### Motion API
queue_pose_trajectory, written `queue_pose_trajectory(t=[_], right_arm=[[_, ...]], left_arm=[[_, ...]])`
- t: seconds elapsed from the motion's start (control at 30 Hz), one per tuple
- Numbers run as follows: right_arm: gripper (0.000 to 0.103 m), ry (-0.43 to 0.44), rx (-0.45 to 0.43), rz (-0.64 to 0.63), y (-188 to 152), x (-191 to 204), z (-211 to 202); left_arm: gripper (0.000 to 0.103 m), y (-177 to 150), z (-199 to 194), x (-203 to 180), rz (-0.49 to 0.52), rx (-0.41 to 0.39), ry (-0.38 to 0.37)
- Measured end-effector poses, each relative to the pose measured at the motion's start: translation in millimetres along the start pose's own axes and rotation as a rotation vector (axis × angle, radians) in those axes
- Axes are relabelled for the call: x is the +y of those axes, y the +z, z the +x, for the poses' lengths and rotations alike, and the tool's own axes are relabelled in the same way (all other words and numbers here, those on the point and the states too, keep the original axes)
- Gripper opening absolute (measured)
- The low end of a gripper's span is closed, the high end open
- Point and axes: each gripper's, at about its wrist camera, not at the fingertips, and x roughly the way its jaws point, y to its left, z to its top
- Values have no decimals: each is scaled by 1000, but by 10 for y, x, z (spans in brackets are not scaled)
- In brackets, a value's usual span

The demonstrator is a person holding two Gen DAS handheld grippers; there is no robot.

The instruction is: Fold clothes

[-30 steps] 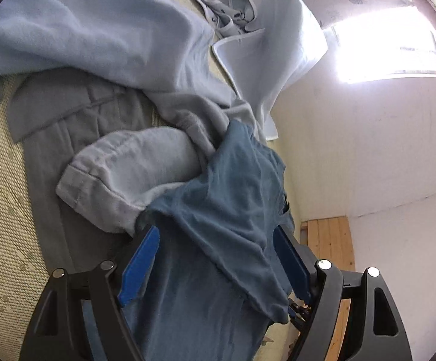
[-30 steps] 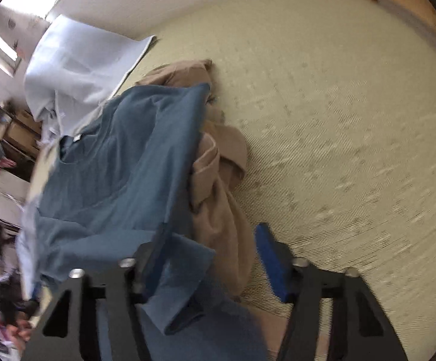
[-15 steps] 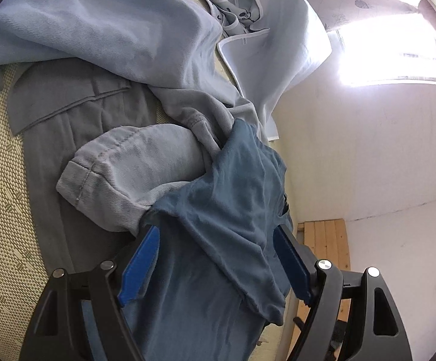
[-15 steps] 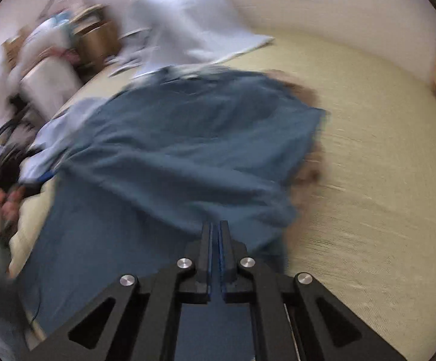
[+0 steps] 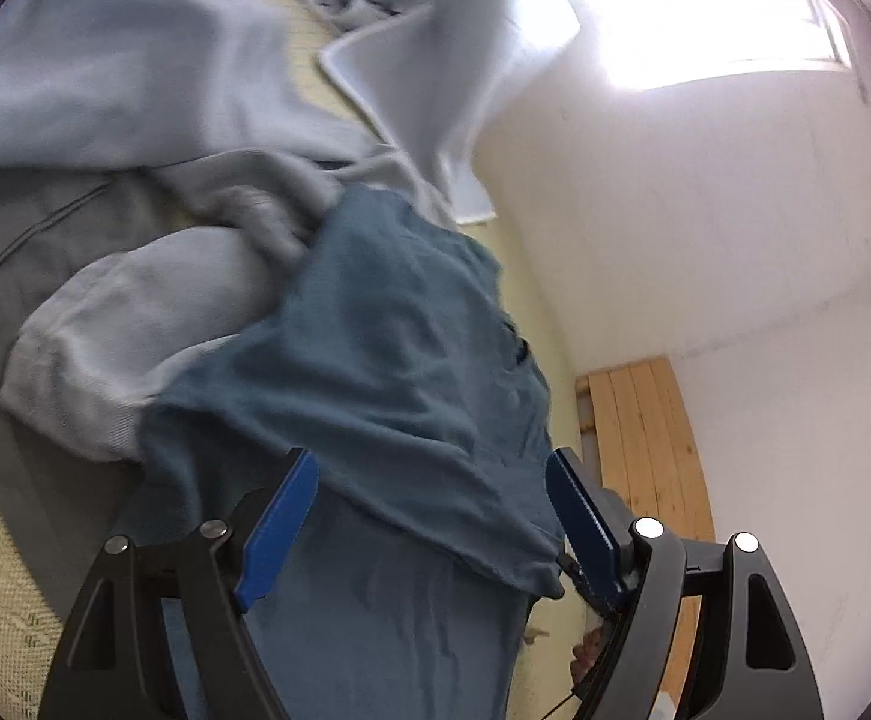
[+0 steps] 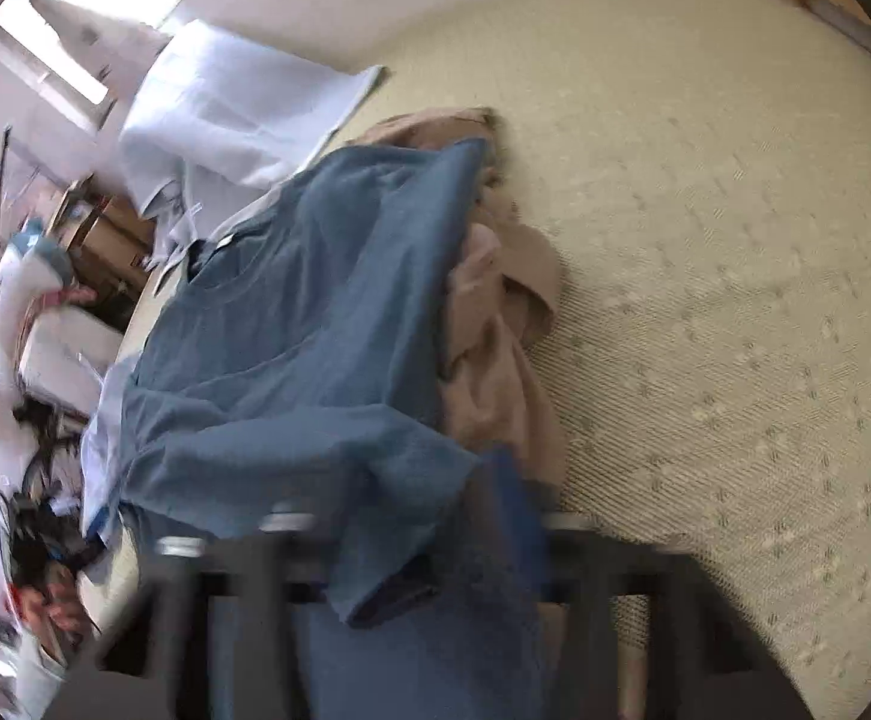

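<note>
Blue pads: the left gripper (image 5: 432, 516) has its fingers spread wide, the blue shirt (image 5: 387, 360) draped loosely between them, not pinched.
Right gripper (image 6: 417, 546): smeared by motion blur; whether its fingers are apart or together cannot be told.
Shirt by the right gripper: its sleeve (image 6: 375, 480) hangs over the blurred fingers, the body spreading away ahead.
Beside it: a tan garment (image 6: 507, 324), touching the shirt's right edge.
Beyond the left gripper: a pale blue sweatshirt (image 5: 135, 108), over grey trousers (image 5: 21, 228).
Underneath: a cream mattress (image 6: 735, 240).
</note>
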Motion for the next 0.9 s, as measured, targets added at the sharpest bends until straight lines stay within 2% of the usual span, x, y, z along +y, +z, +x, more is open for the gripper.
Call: queue_pose_trajectory(t=[0.13,0.27,0.37,0.47,0.57,0.63,0.7,0.73,0.77,0.83,0.9], right_arm=[[6,-41,-94,-224,-153,369,-220],[6,-157,-153,-515,-480,775,-381],[6,-199,-150,-632,-671,899,-370],[7,-198,-150,-595,-665,806,-375],[13,-185,-180,-519,-594,669,-444],[21,-171,-199,-473,-538,597,-489],[29,-155,-218,-434,-496,524,-530],[35,-146,-226,-417,-484,493,-551],[36,-137,-232,-403,-475,465,-568],[37,-131,-241,-382,-462,407,-597],[38,-123,-247,-365,-454,355,-629]], left_arm=[[82,96,84,-341,113,29,0],[82,215,404,-707,191,132,11],[82,310,743,-939,244,215,58],[82,472,1124,-1009,227,301,122],[82,618,1446,-977,222,348,269],[78,699,1561,-952,241,338,374],[65,724,1663,-918,250,360,451],[61,735,1714,-901,254,372,489],[53,737,1759,-882,260,384,525],[49,732,1837,-843,281,391,604],[45,733,1868,-819,280,394,629]])
